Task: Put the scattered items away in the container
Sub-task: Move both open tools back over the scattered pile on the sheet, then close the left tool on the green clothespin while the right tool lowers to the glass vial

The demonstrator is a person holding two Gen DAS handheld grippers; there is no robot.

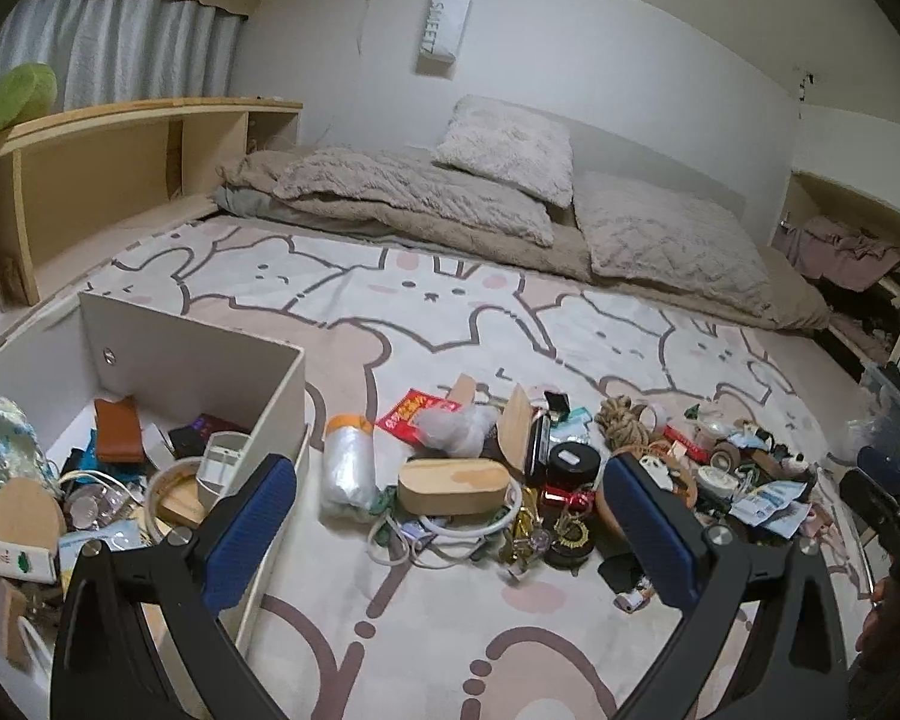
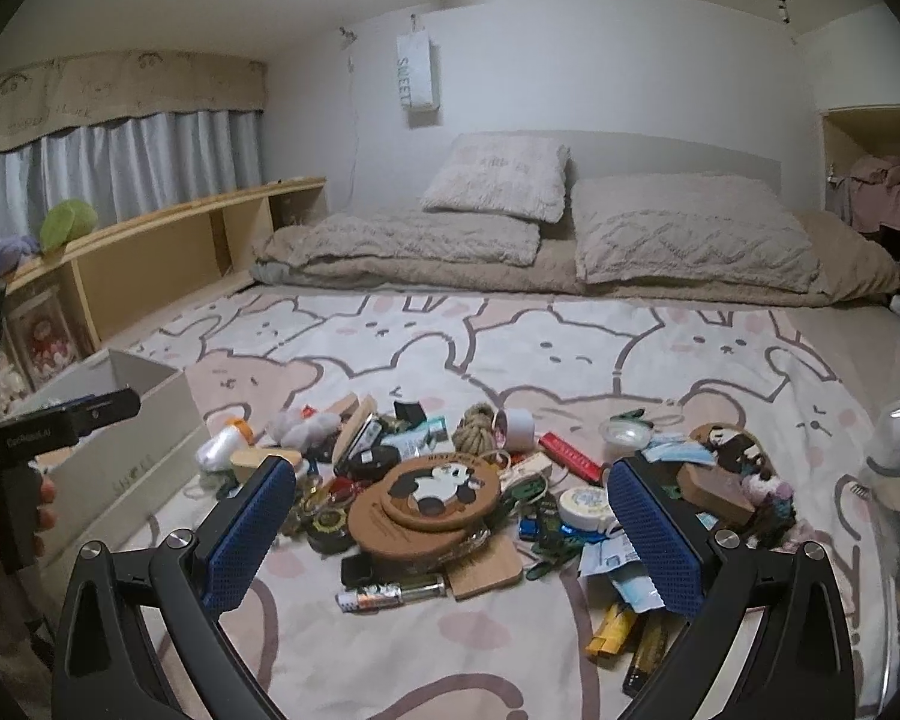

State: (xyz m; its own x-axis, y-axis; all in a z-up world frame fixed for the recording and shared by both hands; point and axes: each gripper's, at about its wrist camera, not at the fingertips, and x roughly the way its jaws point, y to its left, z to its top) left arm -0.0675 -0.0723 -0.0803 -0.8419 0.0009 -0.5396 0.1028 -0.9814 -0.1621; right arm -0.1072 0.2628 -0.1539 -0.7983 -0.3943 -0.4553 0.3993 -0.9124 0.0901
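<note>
A pile of small items lies scattered on the cartoon-print bedsheet [image 1: 450,312]. In the left wrist view I see an oval wooden box [image 1: 450,485], a roll of clear plastic film [image 1: 347,462] and a knot of rope [image 1: 623,420]. My left gripper [image 1: 450,531] hangs open above the sheet, nothing between its blue pads [image 1: 252,534]. The white container [image 1: 198,360] at the left holds several items. In the right wrist view a round wooden panda coaster [image 2: 435,495] sits mid-pile. My right gripper [image 2: 453,531] is open and empty above it.
Pillows [image 2: 684,228] and a folded beige blanket [image 2: 420,252] lie at the bed's head. A wooden shelf [image 1: 120,180] runs along the left side. The other gripper's body and a hand [image 2: 30,468] show at the left edge of the right wrist view, over the container [image 2: 120,450].
</note>
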